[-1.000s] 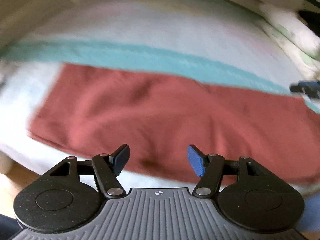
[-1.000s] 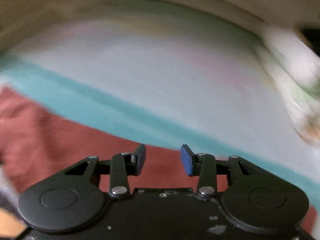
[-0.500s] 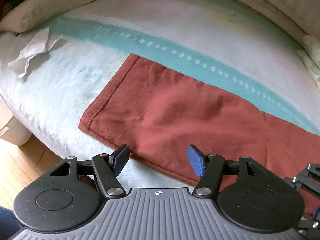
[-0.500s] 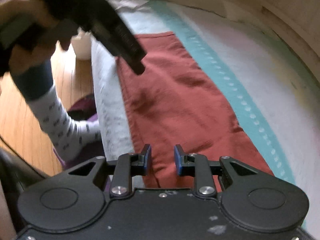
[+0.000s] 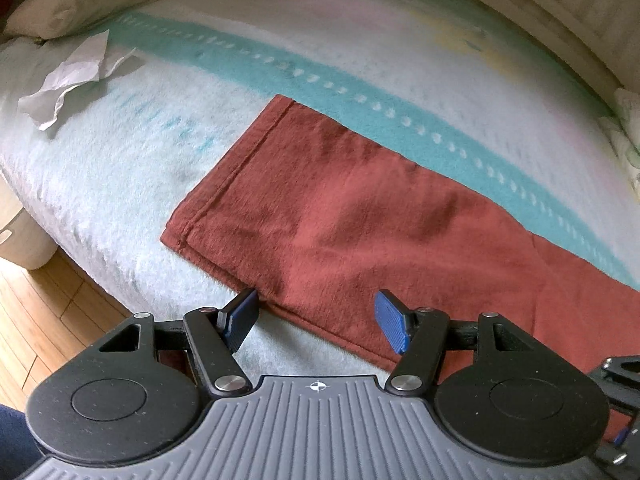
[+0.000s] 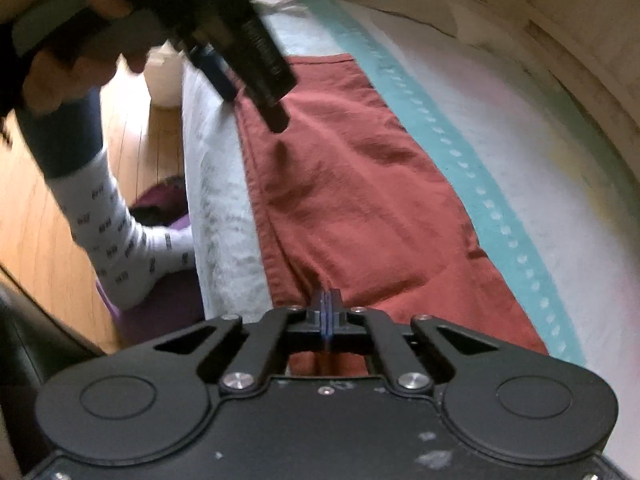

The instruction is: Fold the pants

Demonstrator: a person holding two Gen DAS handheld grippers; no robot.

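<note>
rust-red pants point(image 5: 360, 216), folded lengthwise, flat along the bed's near edge

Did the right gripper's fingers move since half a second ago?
Yes. The right gripper has shut: its fingers, apart before, now meet over the near edge of the pants, apparently pinching the fabric.

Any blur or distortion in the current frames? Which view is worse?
Right wrist view is worse: the left hand-held gripper and the hand holding it are motion-smeared at upper left, though the pants read fairly sharp. Left wrist view: only slight softness, pants hem crisp, fisheye bending the blanket edge.
</note>
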